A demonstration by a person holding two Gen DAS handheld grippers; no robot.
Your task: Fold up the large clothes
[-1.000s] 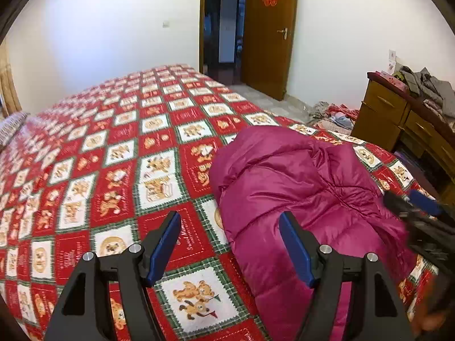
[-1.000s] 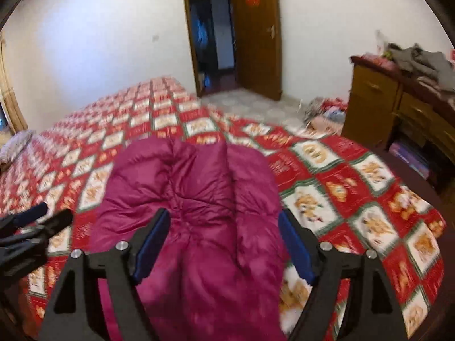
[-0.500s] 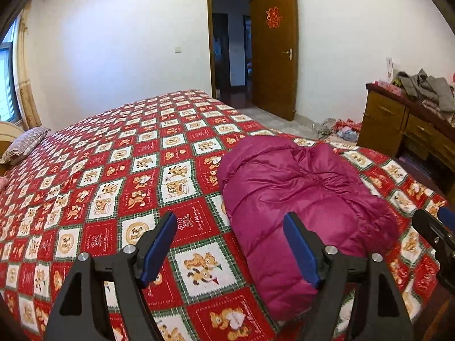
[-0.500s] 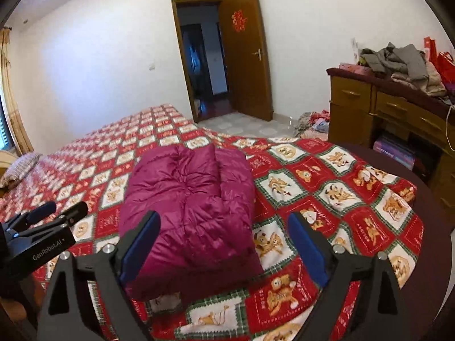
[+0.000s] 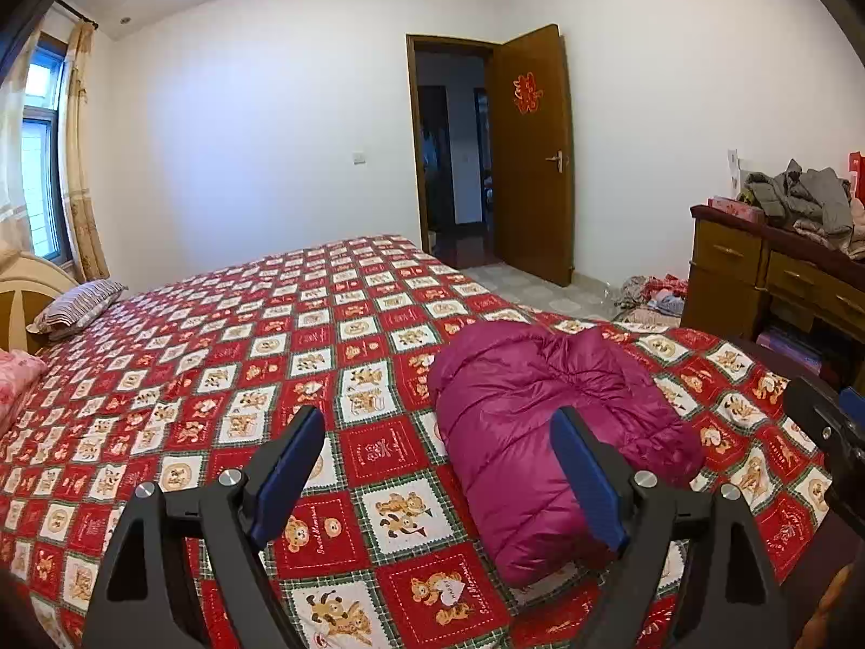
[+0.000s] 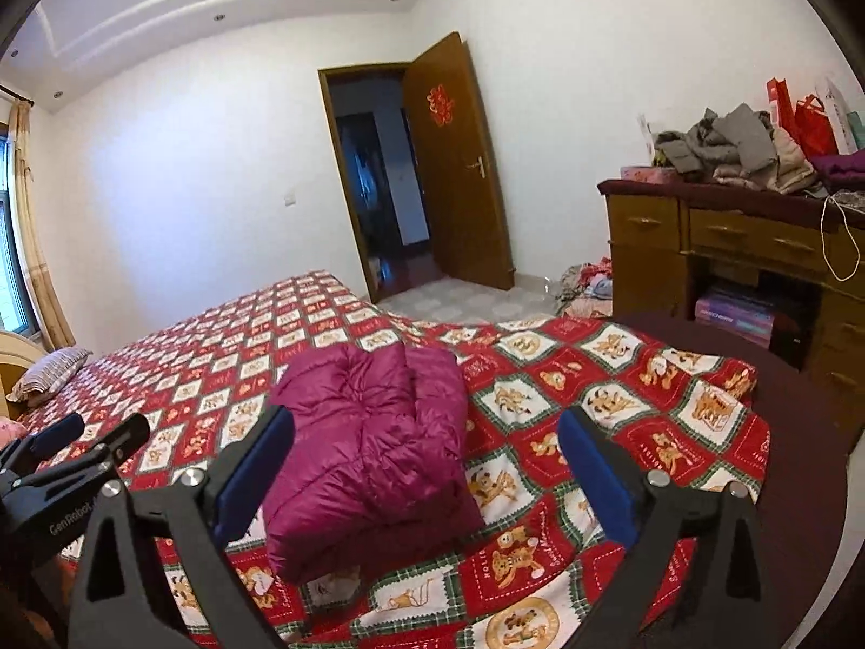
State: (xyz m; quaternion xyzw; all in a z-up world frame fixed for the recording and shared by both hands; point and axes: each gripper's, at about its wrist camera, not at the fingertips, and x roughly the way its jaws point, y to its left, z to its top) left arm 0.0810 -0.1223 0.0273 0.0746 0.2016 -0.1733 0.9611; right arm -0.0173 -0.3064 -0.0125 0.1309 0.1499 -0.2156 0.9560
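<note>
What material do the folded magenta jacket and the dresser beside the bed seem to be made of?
Magenta jacket: probably a thin synthetic shell such as nylon with puffy filling; it shows a slight sheen, quilted stitch lines and swollen panels. Dresser: looks like wood or wood veneer, brown with a semi-gloss finish and metal-looking drawer handles.

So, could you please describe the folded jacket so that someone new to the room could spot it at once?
Start at the big bed with the red patchwork teddy-bear quilt. Near its foot end, on the side toward the wooden dresser, lies a puffy magenta down jacket folded into a bundle. It is the only plain, single-coloured thing on that patterned cover.
</note>
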